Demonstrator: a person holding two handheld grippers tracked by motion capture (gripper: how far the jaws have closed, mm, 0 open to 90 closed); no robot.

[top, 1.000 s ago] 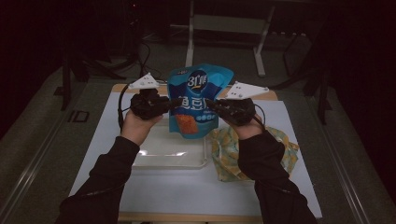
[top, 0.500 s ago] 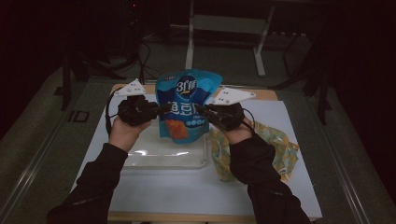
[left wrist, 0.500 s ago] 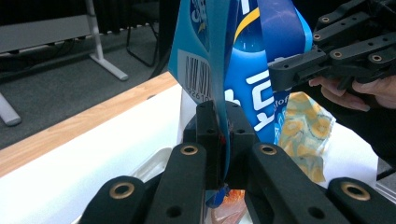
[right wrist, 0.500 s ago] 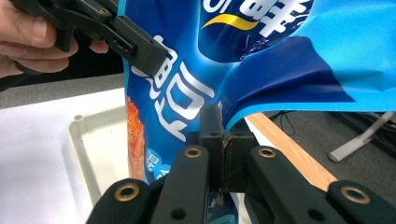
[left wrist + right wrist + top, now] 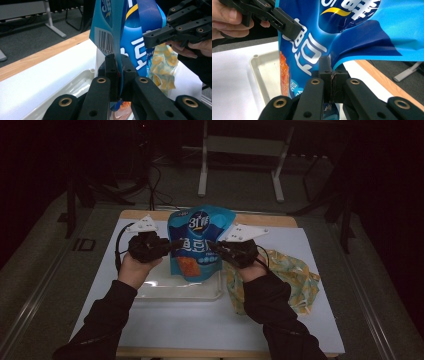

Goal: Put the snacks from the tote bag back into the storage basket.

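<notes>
You've got the blue snack pouch [image 5: 198, 242] hanging upright over the clear plastic tray [image 5: 165, 290], which looks empty. Left gripper [image 5: 172, 245] pinches its 9 o'clock edge, right gripper [image 5: 216, 247] its 3 o'clock edge, both clamped tight. Thin edge grips: pull unevenly and one could slip, tipping the pouch toward the yellow cloth [image 5: 295, 275].

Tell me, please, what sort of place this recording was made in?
Probably a lab or workshop set up for recording, not a home. A wooden table under a white mat stands on grey carpet among metal stand legs and trailing floor cables, and the room around it is dark.
</notes>
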